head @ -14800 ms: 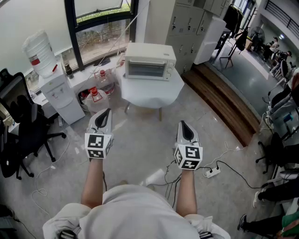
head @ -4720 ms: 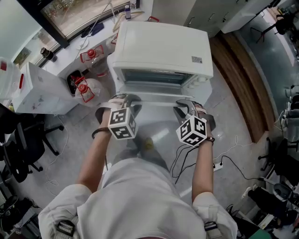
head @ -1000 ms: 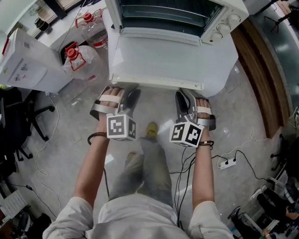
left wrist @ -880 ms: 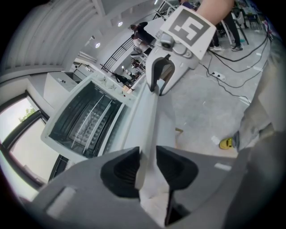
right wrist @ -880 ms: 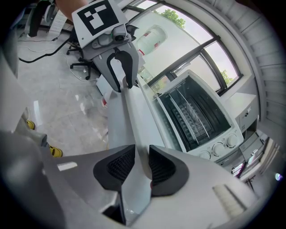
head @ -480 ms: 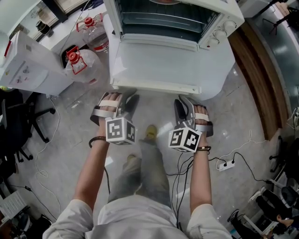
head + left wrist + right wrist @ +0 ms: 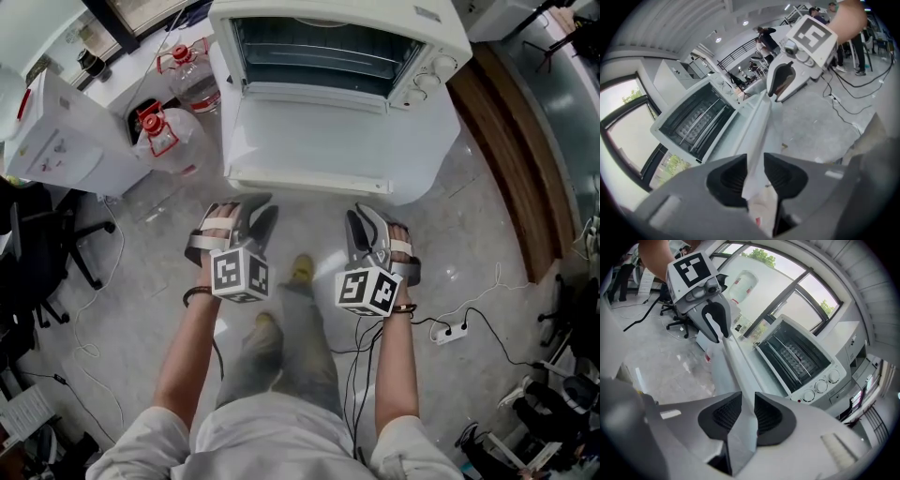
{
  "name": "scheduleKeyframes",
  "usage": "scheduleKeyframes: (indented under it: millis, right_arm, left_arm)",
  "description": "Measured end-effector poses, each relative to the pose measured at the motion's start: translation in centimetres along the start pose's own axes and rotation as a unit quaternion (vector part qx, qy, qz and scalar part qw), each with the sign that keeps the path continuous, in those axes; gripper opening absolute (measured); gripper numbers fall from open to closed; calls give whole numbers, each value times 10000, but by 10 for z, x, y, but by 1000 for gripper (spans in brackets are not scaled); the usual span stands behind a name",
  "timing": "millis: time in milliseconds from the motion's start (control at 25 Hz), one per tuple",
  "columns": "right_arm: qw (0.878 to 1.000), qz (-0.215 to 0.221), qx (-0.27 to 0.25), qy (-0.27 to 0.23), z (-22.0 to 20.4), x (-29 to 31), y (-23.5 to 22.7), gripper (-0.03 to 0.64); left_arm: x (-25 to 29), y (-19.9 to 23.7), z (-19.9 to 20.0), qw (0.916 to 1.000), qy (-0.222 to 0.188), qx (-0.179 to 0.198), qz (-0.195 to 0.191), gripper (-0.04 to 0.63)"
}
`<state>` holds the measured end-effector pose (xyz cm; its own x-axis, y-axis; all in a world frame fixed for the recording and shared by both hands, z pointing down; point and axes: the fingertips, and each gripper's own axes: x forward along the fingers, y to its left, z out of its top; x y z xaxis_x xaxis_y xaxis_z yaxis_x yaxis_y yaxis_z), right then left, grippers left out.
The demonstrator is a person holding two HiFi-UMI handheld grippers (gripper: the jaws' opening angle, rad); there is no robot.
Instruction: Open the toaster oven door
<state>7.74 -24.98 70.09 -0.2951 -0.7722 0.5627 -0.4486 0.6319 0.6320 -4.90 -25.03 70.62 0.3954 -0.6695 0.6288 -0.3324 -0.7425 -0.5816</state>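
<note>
One oven (image 7: 337, 17), with one door (image 7: 314, 139) and three knobs (image 7: 437, 67) in a row. One table (image 7: 427, 155) under it. Two grippers: left gripper (image 7: 251, 204), right gripper (image 7: 364, 216). Two cubes (image 7: 239, 275) (image 7: 367, 291), one per gripper. Two forearms (image 7: 187, 361) (image 7: 396, 375). Two jugs (image 7: 190, 77) (image 7: 161, 141), each with one red cap. One dispenser (image 7: 61, 141). One black chair (image 7: 33, 248). One power strip (image 7: 447, 332) on the floor. A few people (image 7: 764, 40) far off in the left gripper view, too small to count.
</note>
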Motion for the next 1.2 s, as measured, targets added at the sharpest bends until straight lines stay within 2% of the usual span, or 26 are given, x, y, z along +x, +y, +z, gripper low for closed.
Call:
scheduleKeyframes:
  millis: [200,400,720,880,1040,1200]
  right_arm:
    - [9991,-65,422,-59,14,-20,-11,83]
    - [9939,-176,1065,-209,34,-47,-30,83]
    - [9812,-403,1845,-406,68,-95,-61,81]
    - [9760,-539,2050,-491,86,-120,-71,81]
    - [9704,-633,2251,-602,105,-145,-81,71]
    - [9650,-763,2412,-688,120,-169,-92,63]
  left_arm:
    - [-21,14,12,9988,-131,-449,116,107]
    - [-47,38,26,9953,-276,-874,316,92]
    - [-92,68,50,9917,-451,-1078,533,81]
    - [-120,81,58,9868,-601,-1346,669,67]
    - [-153,94,65,9780,-806,-1730,845,41]
    - [-183,107,69,9728,-903,-1895,982,21]
